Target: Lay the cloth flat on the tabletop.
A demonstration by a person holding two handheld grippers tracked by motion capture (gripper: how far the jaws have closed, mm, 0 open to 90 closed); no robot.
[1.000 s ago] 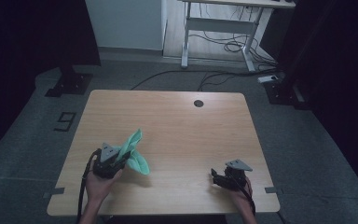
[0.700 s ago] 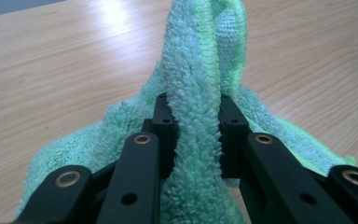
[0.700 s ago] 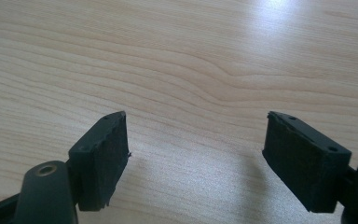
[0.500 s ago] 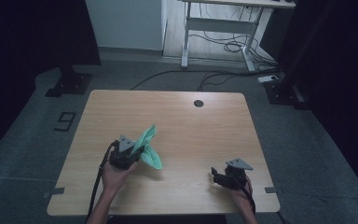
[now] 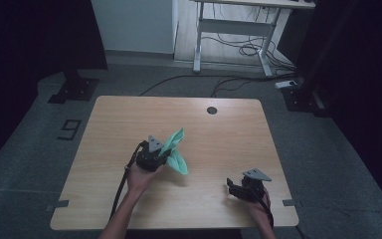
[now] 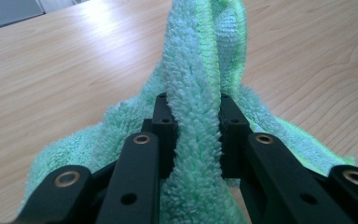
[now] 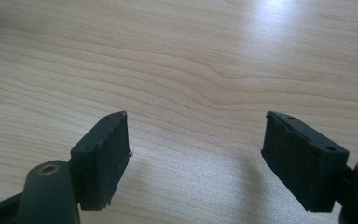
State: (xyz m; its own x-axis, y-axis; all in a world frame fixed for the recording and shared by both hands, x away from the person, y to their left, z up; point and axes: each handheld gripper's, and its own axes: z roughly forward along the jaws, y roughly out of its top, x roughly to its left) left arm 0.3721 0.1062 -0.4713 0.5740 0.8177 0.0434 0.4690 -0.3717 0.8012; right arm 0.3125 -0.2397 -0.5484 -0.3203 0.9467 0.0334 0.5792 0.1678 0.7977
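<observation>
We see the left gripper [image 5: 165, 154] held above the middle of the wooden table [image 5: 109, 124], its jaws closed on a bunched fold of a green terry towel [image 5: 175, 149]; in the left gripper view the towel [image 6: 200, 116] is pinched between the two black pads [image 6: 164, 122] and rises past them as a thick ridge with a bright stitched edge, while the rest of the cloth spreads to both sides below the jaws. From the high view we find the towel lifted with the gripper, one corner pointing up and away from the person and another part hanging toward the tabletop; we cannot tell whether that hanging part touches the wood. The right gripper [image 5: 235, 186] sits low near the table's near right corner, well apart from the towel, and in the right gripper view its jaws stand wide apart over bare wood [image 7: 191, 70] with nothing between them
</observation>
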